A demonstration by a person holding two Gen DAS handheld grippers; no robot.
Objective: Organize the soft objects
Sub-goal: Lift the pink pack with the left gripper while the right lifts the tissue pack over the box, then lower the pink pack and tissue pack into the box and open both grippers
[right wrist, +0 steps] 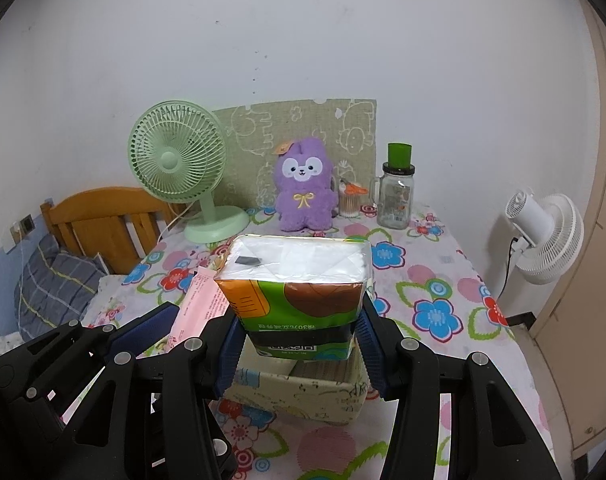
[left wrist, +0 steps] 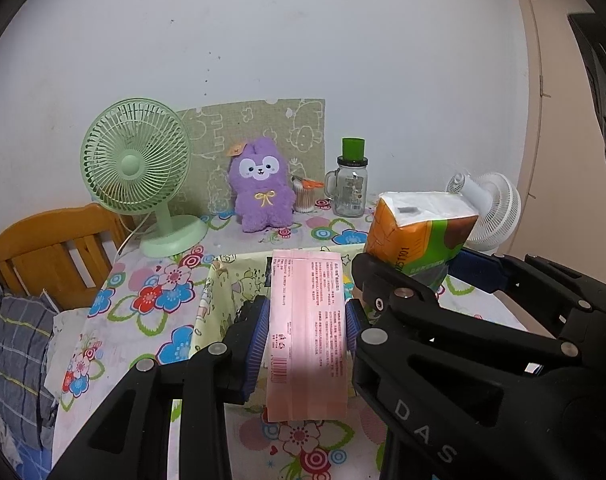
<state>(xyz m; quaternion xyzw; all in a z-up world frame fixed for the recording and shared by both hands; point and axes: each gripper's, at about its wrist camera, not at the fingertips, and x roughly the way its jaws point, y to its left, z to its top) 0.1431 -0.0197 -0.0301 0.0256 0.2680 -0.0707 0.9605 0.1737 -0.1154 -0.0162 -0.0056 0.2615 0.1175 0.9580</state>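
Note:
My left gripper [left wrist: 307, 311] is shut on a flat pink pack [left wrist: 309, 336], held upright between its blue pads above a cartoon-print fabric box [left wrist: 217, 304]. My right gripper [right wrist: 301, 340] is shut on an orange-and-green tissue pack [right wrist: 299, 280], held over the same box [right wrist: 299, 398]. In the left wrist view the tissue pack [left wrist: 419, 232] hangs to the right in the right gripper [left wrist: 431, 274]. In the right wrist view the pink pack [right wrist: 201, 304] shows at the left in the left gripper [right wrist: 183, 328]. A purple plush [left wrist: 261, 188] sits at the back of the table.
On the floral tablecloth [right wrist: 435, 312] stand a green desk fan [left wrist: 137, 160], a glass jar with a green lid [left wrist: 349, 188] and a cotton-swab cup [left wrist: 305, 196]. A white fan [right wrist: 543, 236] stands at the right, a wooden headboard [left wrist: 51, 248] and bedding at the left.

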